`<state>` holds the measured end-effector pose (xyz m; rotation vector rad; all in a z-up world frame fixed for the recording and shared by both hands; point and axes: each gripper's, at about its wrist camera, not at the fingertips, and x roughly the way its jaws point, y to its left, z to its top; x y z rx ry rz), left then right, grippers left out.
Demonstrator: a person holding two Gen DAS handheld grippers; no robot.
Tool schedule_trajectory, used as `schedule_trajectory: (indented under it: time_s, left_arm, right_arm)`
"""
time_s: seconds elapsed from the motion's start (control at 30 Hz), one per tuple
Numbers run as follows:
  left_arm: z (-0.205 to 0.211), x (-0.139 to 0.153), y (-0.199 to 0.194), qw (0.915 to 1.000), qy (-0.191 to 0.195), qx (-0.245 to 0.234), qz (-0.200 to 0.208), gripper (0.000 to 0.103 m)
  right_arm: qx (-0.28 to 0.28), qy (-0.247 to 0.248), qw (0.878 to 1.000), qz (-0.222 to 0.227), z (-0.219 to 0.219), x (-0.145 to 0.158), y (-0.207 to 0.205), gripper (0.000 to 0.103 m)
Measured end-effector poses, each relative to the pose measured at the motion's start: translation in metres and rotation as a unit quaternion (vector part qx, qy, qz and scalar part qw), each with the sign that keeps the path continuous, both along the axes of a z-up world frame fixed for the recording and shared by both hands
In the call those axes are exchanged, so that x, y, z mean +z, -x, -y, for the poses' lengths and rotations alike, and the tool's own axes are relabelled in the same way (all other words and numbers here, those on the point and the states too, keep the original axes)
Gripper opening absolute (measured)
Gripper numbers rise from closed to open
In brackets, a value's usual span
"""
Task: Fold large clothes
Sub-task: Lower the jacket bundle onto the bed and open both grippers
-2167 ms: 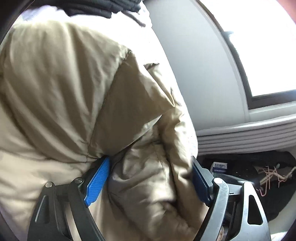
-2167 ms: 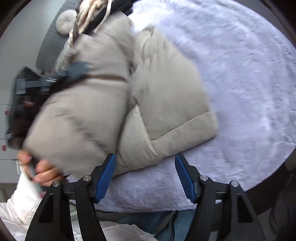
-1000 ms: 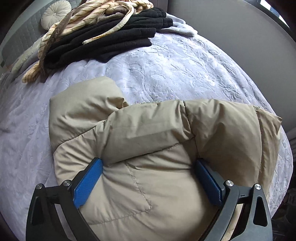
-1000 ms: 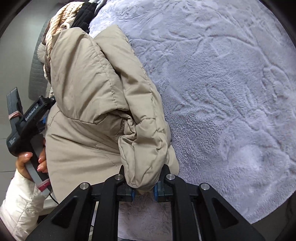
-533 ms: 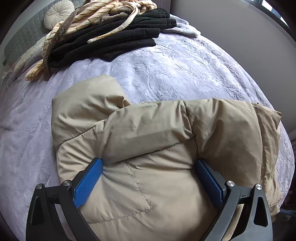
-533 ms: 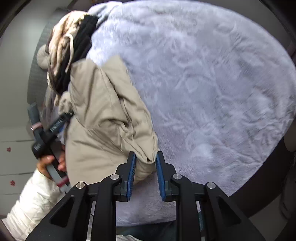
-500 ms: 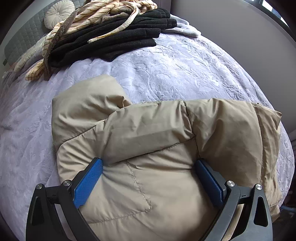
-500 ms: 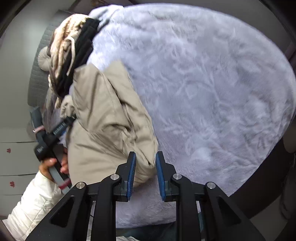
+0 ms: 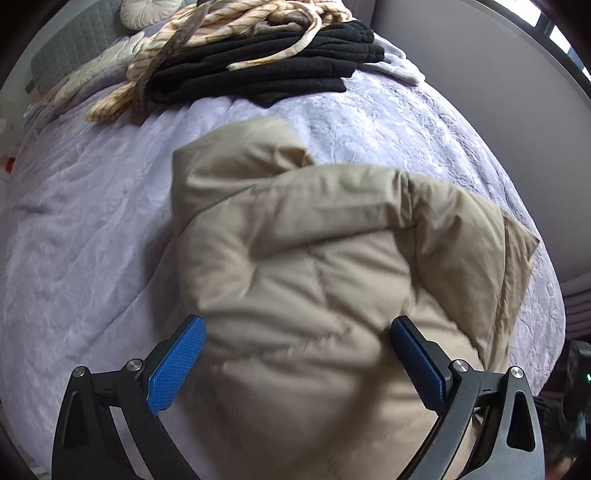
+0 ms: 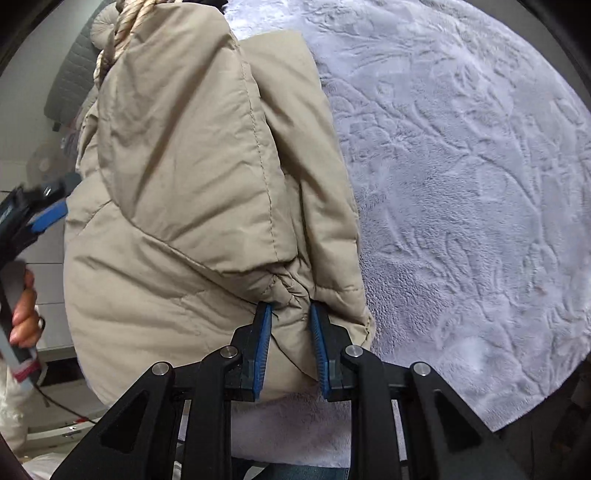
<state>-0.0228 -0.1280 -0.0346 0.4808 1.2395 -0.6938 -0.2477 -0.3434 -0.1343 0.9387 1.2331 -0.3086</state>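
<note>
A puffy beige jacket (image 9: 314,258) lies bunched on the lilac bedspread (image 9: 92,240). My left gripper (image 9: 295,354) hovers over its near end with the jaws wide. The jacket's bulk sits between the blue pads (image 9: 177,362), which stand clear of the cloth. In the right wrist view the jacket (image 10: 184,184) fills the left half. My right gripper (image 10: 290,332) is shut on a gathered fold at its near edge, the jaws a little apart around the cloth. The left gripper (image 10: 44,214) shows blurred at that view's left edge, held by a hand (image 10: 24,317).
Folded black clothes (image 9: 258,70) and a striped cream cloth (image 9: 221,26) lie at the bed's far end, near a round cushion (image 9: 140,11) and a grey headboard (image 9: 70,55). A grey wall (image 9: 461,74) runs along the right. Bare bedspread (image 10: 461,184) spreads right of the jacket.
My left gripper has lifted back, and its pads no longer dig into the jacket. The right gripper has come close to the jacket and now pinches a thicker fold.
</note>
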Motion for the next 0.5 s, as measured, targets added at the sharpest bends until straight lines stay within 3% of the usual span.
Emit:
schedule_trajectory:
  time_s: [0.2,0.33,0.43,0.5]
  left_arm:
    - [-0.028,0.007,0.009,0.9998,-0.009,0.012,-0.013,0.100]
    - [-0.046,0.006,0.014,0.9991,-0.009,0.028,-0.032,0.100]
    - [-0.061,0.004,0.014,0.9978,-0.001,0.050,-0.043,0.101]
    - [-0.069,0.004,0.013,0.9971,0.005,0.064,-0.041,0.102]
  right_arm:
    - [0.001,-0.010,1.000,0.018,0.021,0.027,0.006,0.025]
    - [-0.012,0.005,0.999,0.043,0.044,0.052,0.006,0.046]
    - [-0.012,0.020,0.998,0.057,0.055,0.067,0.001,0.049]
    - [-0.008,0.026,0.998,0.062,0.061,0.073,-0.005,0.057]
